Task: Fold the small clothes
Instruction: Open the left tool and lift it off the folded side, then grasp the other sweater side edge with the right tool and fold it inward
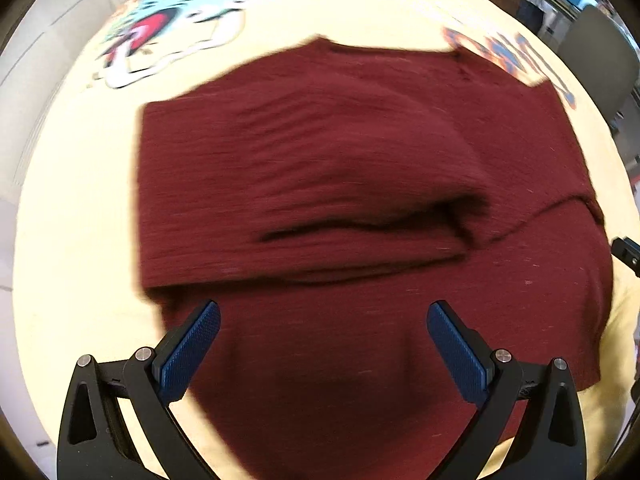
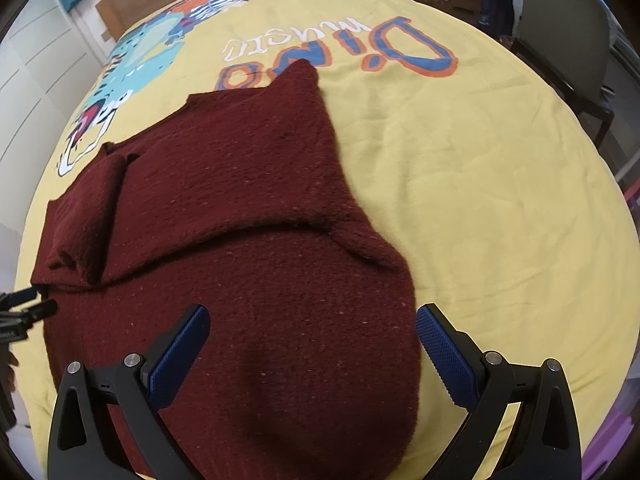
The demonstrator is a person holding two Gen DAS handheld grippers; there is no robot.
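A dark red knitted garment (image 1: 340,184) lies on a yellow printed cloth (image 1: 72,220); one part of it is folded over the body, leaving a thick fold across the middle. It also shows in the right wrist view (image 2: 240,248), with a folded sleeve at its left. My left gripper (image 1: 323,312) is open and empty, hovering over the garment's near part. My right gripper (image 2: 313,316) is open and empty over the garment's near right edge. The tips of the left gripper's fingers (image 2: 28,300) show at the garment's left edge in the right wrist view.
The yellow cloth (image 2: 480,200) bears a dinosaur print (image 2: 132,68) and blue-orange lettering (image 2: 400,48). A chair (image 2: 568,40) stands at the far right. White cupboard doors (image 2: 36,64) are at the left.
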